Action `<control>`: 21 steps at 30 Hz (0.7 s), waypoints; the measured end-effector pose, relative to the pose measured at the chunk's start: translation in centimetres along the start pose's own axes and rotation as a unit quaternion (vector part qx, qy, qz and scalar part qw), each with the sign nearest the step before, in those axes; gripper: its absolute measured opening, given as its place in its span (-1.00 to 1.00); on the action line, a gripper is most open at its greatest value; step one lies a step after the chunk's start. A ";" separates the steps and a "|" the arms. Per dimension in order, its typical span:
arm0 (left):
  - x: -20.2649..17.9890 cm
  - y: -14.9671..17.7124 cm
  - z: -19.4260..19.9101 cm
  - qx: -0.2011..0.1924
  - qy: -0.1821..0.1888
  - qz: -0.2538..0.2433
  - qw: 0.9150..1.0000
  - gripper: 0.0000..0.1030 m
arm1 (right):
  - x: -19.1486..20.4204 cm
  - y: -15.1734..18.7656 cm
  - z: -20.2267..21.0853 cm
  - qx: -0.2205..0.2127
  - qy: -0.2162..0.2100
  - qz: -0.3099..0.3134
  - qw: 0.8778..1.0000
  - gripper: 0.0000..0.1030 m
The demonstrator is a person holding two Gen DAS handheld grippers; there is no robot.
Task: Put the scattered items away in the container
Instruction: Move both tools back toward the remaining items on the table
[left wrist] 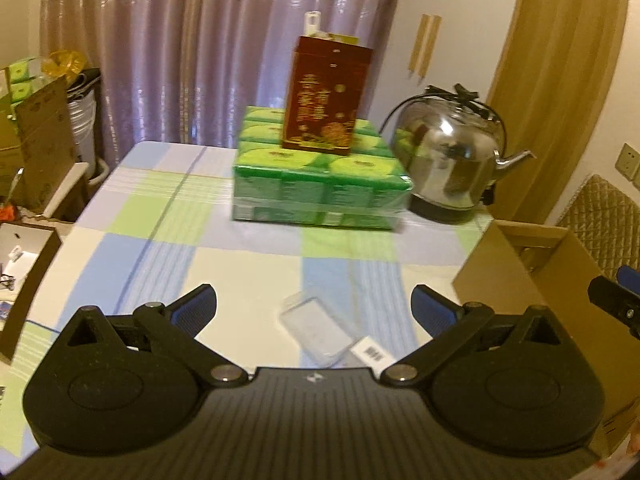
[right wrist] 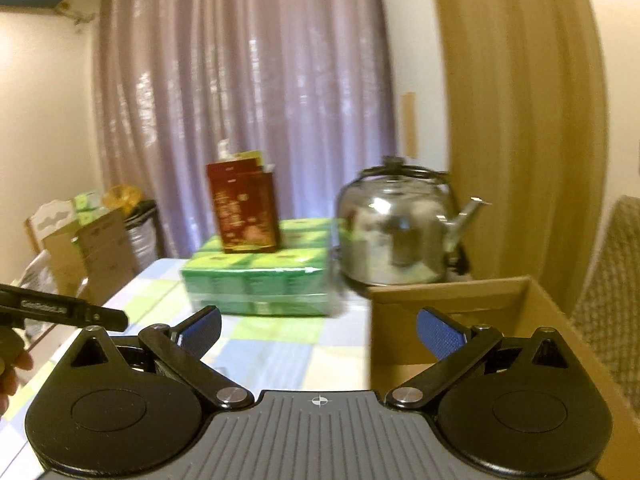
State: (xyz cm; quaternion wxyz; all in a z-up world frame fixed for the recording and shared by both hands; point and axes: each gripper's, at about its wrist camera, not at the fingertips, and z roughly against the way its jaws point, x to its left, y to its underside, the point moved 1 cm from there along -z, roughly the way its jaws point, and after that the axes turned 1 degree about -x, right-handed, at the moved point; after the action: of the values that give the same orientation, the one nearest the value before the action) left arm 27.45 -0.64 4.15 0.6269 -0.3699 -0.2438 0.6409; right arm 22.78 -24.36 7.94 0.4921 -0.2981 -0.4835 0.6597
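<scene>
A clear packet (left wrist: 314,330) with a barcode label lies flat on the checked worktop (left wrist: 168,240), just ahead of the left hand-held gripper (left wrist: 314,306) and between its spread blue pads (left wrist: 196,308). It is the only loose item visible, so the step in hand looks like the reach for a pick. Both fingers are wide apart and hold nothing.

The cardboard box (left wrist: 532,276), presumably the container, stands open-topped at the worktop's right edge, just beside the packet. The right hand-held gripper (right wrist: 318,330) hovers at the box's near corner (right wrist: 452,292), likewise released and empty.

The next move calls for the left gripper to come down over the packet and close on it. Because the packet is thin and flat, the pads would probably have to catch an edge or the stiffer label end.

Further back stand a green pack (left wrist: 320,176) with a red carton (left wrist: 326,100) on top and a steel kettle (left wrist: 448,156); these seem too big to count as scattered.

The packet's near end is cut off by the gripper body, its contents are unreadable through blur, and the box's inside is not visible in either view.
</scene>
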 end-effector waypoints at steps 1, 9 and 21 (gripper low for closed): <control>0.5 0.1 0.1 0.001 -0.003 0.001 1.000 0.97 | 0.6 0.0 -0.3 0.002 -0.007 0.006 1.000 0.96; 3.8 0.6 0.3 0.010 -0.026 0.016 0.999 0.97 | 5.6 1.8 -3.3 0.064 -0.084 0.064 0.992 0.96; 5.1 1.8 -1.7 0.045 -0.032 -0.004 0.999 0.97 | 6.8 5.4 -6.4 0.147 -0.097 0.109 0.978 0.96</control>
State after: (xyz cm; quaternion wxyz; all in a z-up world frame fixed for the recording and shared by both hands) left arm 27.96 3.93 0.93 0.6372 -0.3203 -0.2361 0.6601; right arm 24.09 -16.05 1.16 0.4060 -0.2079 -0.3910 0.7994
